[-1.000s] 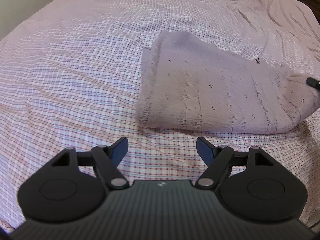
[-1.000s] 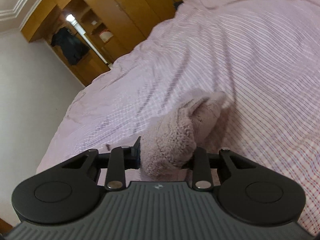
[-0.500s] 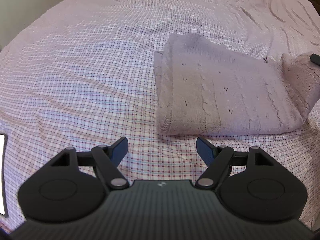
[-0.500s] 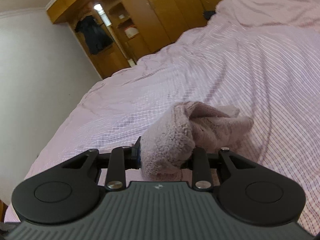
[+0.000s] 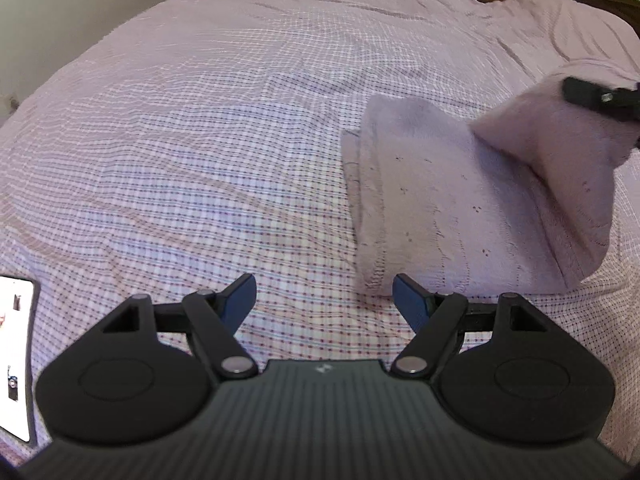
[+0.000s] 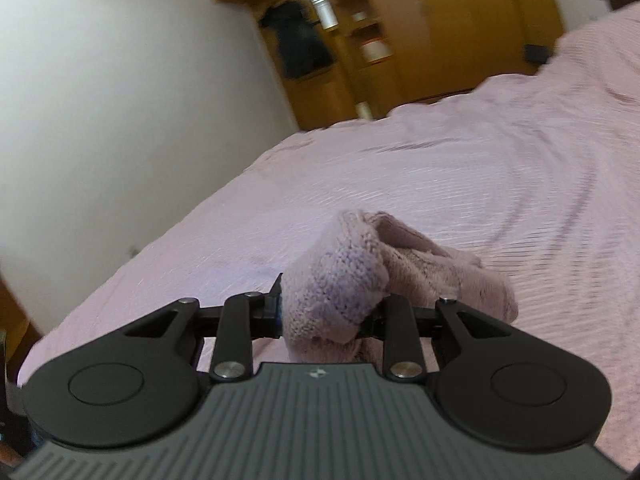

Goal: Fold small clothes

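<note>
A small pale-pink knitted garment [image 5: 448, 208] lies folded on the checked bedsheet [image 5: 208, 152], right of centre in the left wrist view. Its right end [image 5: 560, 136] is lifted off the bed and bent over toward the left. My right gripper [image 6: 326, 314] is shut on that bunched end of the garment [image 6: 336, 284]; one of its black fingers [image 5: 588, 94] shows at the right edge of the left wrist view. My left gripper [image 5: 324, 294] hovers open and empty over the sheet, just short of the garment's near left corner.
A lit phone screen [image 5: 16, 352] lies on the bed at the lower left. Wooden wardrobes [image 6: 440, 32] with a dark garment hanging [image 6: 300, 40] stand beyond the bed. A white wall [image 6: 120, 100] runs along the bed's left side.
My right gripper has raised the garment's right end off the bed and carried it leftward over the rest. The left gripper has drifted left, so the garment now sits further right in its view.
</note>
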Motion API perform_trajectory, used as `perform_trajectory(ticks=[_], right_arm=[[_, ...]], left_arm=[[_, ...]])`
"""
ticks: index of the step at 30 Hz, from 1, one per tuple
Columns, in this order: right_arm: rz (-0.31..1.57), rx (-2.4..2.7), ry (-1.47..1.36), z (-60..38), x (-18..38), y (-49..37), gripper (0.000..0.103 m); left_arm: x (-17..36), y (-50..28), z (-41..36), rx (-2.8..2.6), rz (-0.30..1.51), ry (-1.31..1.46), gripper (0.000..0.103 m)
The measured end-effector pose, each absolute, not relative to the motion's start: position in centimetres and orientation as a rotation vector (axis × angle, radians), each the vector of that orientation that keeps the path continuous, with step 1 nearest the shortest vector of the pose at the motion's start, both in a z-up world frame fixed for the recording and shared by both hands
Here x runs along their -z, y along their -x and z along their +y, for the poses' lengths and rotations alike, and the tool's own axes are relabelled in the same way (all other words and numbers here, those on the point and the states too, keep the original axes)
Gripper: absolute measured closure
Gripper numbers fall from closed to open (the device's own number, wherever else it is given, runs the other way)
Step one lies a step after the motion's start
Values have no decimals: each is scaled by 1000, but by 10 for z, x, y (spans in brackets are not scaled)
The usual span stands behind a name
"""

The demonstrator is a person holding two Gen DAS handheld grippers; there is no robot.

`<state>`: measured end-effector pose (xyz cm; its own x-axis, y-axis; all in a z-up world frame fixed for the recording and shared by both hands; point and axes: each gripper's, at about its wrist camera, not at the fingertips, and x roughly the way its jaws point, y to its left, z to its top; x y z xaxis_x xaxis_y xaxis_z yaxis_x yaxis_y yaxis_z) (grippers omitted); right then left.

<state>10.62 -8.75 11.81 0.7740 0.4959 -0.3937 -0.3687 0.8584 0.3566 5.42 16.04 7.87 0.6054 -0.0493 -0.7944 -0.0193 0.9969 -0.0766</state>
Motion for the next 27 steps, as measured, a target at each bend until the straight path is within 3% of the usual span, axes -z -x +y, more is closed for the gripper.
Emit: perform_trajectory(ticks=[1, 10, 15, 27], right_arm=[[508, -491, -265, -78, -115, -107, 72], [706, -594, -84, -2, -50, -113, 68], [687, -632, -74, 2, -36, -101, 43], [652, -589, -260, -69, -70, -72, 39]], left_arm=[[-78, -54, 162, 11, 921, 82, 27], [-70, -56, 178, -11, 940, 112, 27], [-75, -59, 179, 2, 921, 133, 27], [-110, -88, 136, 112, 817, 127, 27]])
